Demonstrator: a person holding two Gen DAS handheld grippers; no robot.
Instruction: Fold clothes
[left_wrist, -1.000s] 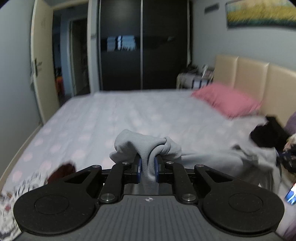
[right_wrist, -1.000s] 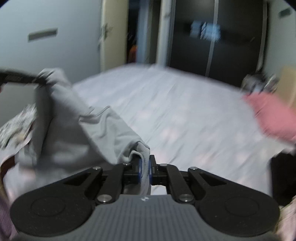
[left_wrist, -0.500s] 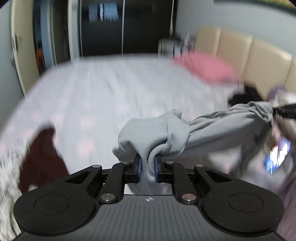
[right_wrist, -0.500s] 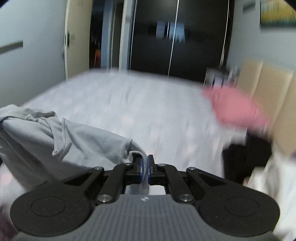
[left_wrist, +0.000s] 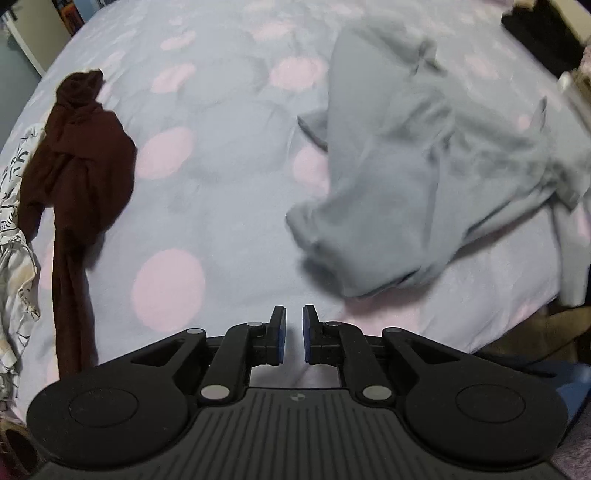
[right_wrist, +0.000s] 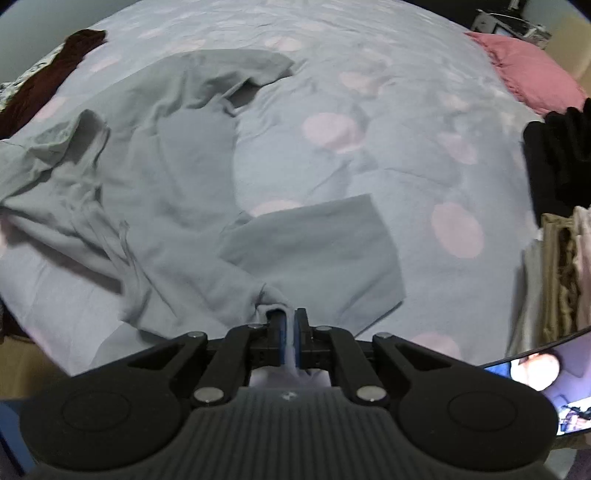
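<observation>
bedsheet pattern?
Pale lilac-grey bedsheet with large pink polka dots; clearest in the left wrist view.

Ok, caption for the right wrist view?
Right gripper pinching a grey garment spread across the dotted bedsheet.

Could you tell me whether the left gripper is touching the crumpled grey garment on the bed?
Apart. In the left wrist view, the left gripper is open with nothing between its fingers, and bedsheet shows between it and the grey garment.

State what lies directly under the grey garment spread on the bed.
Under the grey garment lies the bedspread, pale blue-grey with pink dots, which shows around it. The right gripper pinches one edge. What the bedspread looks like beneath the cloth is covered.
</observation>
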